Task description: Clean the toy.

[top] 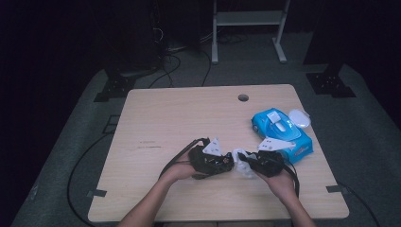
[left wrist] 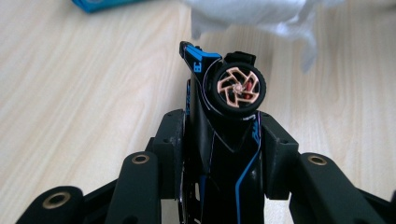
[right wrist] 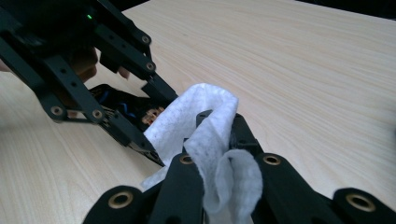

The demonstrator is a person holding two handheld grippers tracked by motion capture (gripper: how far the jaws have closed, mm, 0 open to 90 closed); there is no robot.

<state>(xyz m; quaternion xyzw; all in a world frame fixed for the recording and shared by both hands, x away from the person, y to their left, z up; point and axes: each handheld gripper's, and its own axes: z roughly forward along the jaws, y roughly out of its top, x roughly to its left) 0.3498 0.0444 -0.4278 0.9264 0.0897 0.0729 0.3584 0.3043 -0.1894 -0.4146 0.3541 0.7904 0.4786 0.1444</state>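
- Wiping looks like the step in hand: the left claw (left wrist: 219, 126) is clamped on a black and blue toy car (left wrist: 224, 107), its long axis running out along the jaws, wheel facing the camera.
- The right claw (right wrist: 219, 135) is closed tight on a white wet wipe (right wrist: 205, 126), which touches the car's tip.
- Both meet near the counter's (top: 165, 113) front edge, slightly right of middle; the blue wipe pack (top: 283, 132) lies toward the right edge.
- The wipe sits straight off the car's free end, so the right hand does the rubbing.
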